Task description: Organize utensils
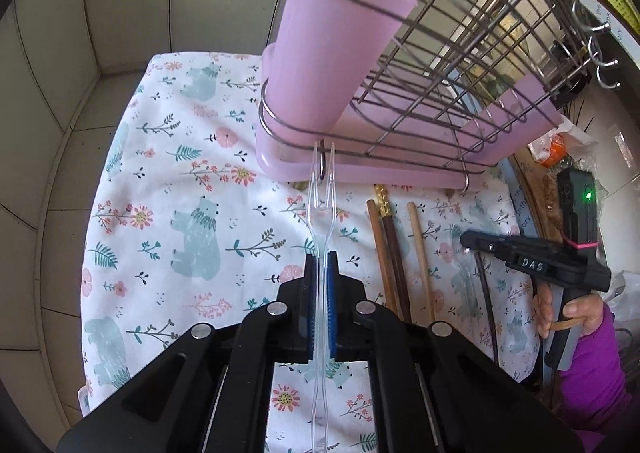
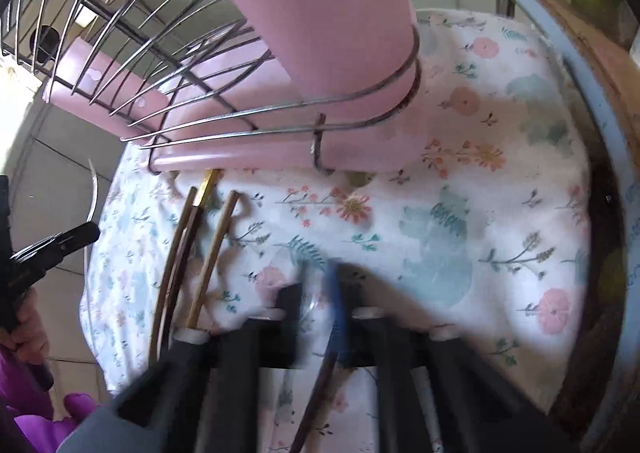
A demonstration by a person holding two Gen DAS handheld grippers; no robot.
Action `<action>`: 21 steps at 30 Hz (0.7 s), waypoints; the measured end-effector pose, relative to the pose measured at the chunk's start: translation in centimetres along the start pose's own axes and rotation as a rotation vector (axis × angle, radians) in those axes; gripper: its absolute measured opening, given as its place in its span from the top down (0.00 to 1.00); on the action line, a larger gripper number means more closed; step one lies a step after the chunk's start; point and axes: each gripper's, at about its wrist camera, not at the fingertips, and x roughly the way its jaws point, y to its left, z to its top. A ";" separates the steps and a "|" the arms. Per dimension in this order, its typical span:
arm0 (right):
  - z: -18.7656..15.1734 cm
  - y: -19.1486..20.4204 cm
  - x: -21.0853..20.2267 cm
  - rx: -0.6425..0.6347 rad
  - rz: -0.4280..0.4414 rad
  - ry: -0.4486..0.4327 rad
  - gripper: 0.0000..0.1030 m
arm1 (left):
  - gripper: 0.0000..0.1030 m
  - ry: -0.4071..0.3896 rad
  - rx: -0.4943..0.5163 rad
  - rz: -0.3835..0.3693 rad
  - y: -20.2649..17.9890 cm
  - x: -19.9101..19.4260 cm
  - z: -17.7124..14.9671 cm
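My left gripper is shut on a clear plastic fork. The fork's tines point up at the base of the pink utensil cup in the wire rack. Three chopsticks lie on the floral cloth in front of the rack. In the blurred right wrist view my right gripper is low over the cloth, its fingers close together. A clear plastic piece and the end of a dark chopstick sit at its jaws. Which one the pads hold I cannot tell.
The rack's pink drip tray stands on the cloth. Tiled walls and floor lie to the left. A hand in a purple sleeve holds the right gripper. Bags and clutter sit at the far right. The left gripper shows at the left edge.
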 end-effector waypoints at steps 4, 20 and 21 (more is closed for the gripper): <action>-0.7 0.2 0.1 0.011 0.063 -0.019 0.99 | 0.96 -0.029 -0.004 -0.002 -0.7 -0.3 0.0; -2.6 5.9 -15.4 -0.118 -0.010 -0.568 0.99 | 0.96 -0.455 -0.022 -0.042 -0.7 -10.1 1.8; -2.5 6.2 -16.6 -0.122 -0.016 -0.610 0.99 | 0.96 -0.480 -0.027 -0.047 -0.8 -10.6 2.0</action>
